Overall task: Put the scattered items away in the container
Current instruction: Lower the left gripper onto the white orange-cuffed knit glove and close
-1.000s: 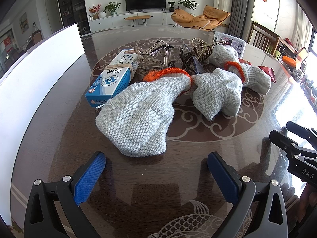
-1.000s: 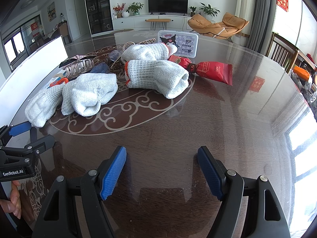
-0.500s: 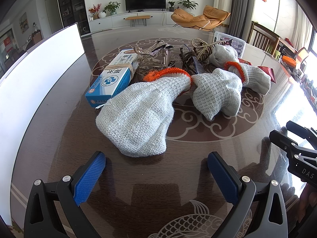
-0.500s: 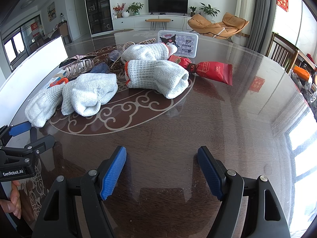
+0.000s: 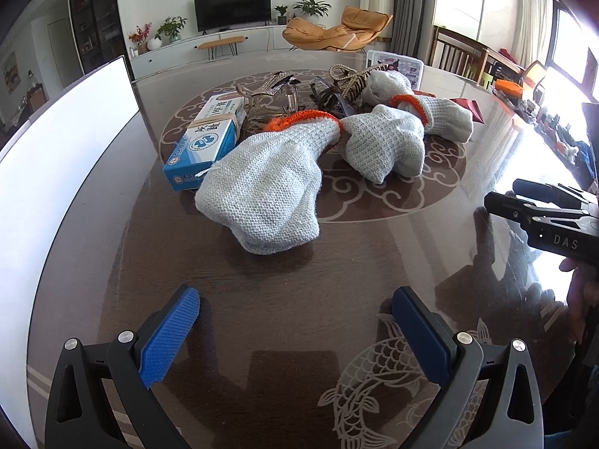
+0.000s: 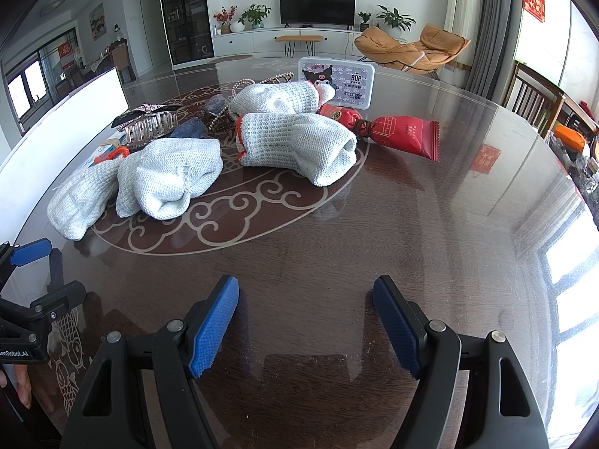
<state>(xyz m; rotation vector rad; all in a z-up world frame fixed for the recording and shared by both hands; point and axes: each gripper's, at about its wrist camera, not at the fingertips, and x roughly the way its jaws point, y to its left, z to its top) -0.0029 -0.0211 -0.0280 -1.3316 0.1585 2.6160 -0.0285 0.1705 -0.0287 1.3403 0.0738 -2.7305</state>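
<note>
A white container is seen at the left edge of the dark round table; only its outer wall is shown, so its contents cannot be told. A lidded plastic box with a cartoon print stands at the far side of the pile; its lid is on and what is inside cannot be seen.

The scattered items are grouped on the table's central swirl pattern. Four grey knit gloves with orange cuffs are counted: the nearest glove lies beside a blue and white carton and touches it, a second glove lies just right of it, a third glove lies behind that, and a fourth glove lies at the back near the printed box. A clear hair claw, a beaded cord and dark tangled items are piled behind the gloves. A red snack packet lies to the right of the pile, clear of the gloves.

The left gripper is held low over bare table in front of the nearest glove, tilted downward, jaws wide apart with nothing between them. The right gripper is held likewise over bare table, tilted downward, jaws wide apart and empty. Part of a hand is seen under the left gripper's body.
</note>
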